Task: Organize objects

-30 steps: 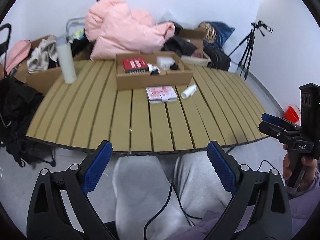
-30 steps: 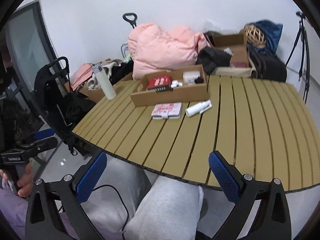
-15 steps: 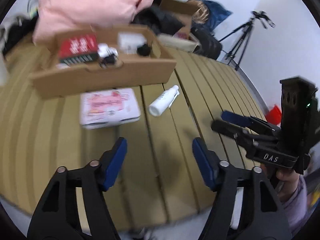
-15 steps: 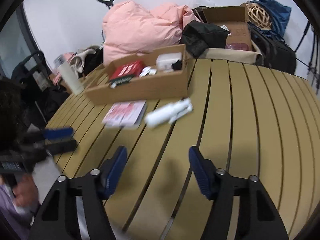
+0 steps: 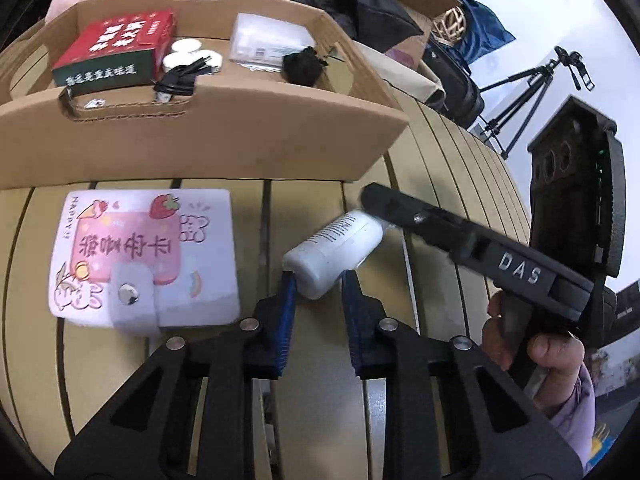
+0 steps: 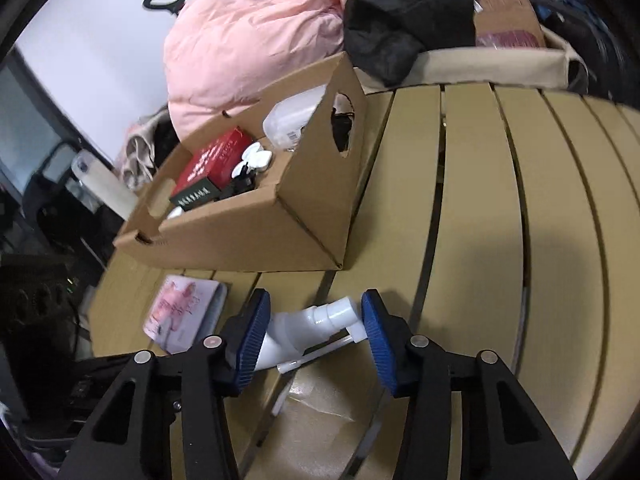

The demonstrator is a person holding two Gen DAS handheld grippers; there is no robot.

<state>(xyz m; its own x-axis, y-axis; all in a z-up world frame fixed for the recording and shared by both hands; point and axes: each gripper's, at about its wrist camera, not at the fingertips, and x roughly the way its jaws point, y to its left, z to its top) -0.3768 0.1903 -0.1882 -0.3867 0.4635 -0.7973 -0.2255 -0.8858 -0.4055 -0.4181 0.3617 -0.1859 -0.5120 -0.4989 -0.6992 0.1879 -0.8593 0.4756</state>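
A white bottle lies on the slatted wooden table, in front of an open cardboard box. My left gripper has its blue pads on both sides of the bottle's base end, closed against it. My right gripper straddles the bottle's cap end, jaws still apart; it shows from the side in the left wrist view. A pink-and-white card wallet lies left of the bottle. The box holds a red carton, small white jars and a clear case.
A pink quilt and a black bag are piled behind the box. A white tumbler stands at the table's far left. A tripod stands off the table to the right.
Both grippers have moved forward from the table's front edge to the white bottle. The left jaws have narrowed onto its base; the right jaws have narrowed around its cap end.
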